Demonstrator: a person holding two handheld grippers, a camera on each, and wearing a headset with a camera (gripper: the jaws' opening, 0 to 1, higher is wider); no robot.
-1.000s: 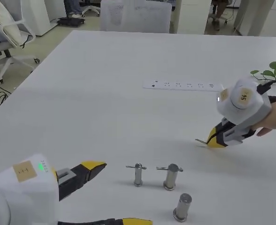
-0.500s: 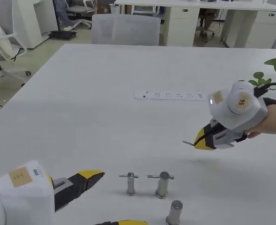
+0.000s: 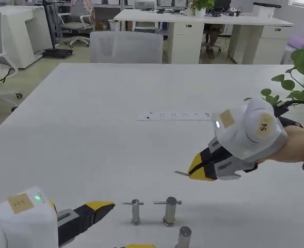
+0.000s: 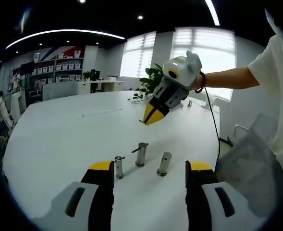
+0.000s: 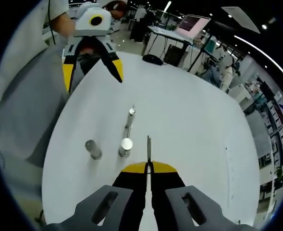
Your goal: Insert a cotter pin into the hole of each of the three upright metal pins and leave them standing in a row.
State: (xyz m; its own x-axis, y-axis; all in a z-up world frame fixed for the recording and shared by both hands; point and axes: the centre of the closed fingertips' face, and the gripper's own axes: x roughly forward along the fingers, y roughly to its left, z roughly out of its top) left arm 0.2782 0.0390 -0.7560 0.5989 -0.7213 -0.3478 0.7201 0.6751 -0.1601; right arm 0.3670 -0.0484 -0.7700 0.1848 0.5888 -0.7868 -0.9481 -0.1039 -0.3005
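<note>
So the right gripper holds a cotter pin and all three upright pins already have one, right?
Not all three: in the head view the left pin and middle pin have one, the nearest pin is bare. The right gripper does hold a cotter pin.

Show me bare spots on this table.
Free: white table left of the white power strip, and between it and the three upright silver metal pins. Crowded: around the pins, between left hand-held gripper and right hand-held gripper.

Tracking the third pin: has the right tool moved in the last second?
Yes. The right tool, shut on a cotter pin, has come left, closer to the standing metal pins.
</note>
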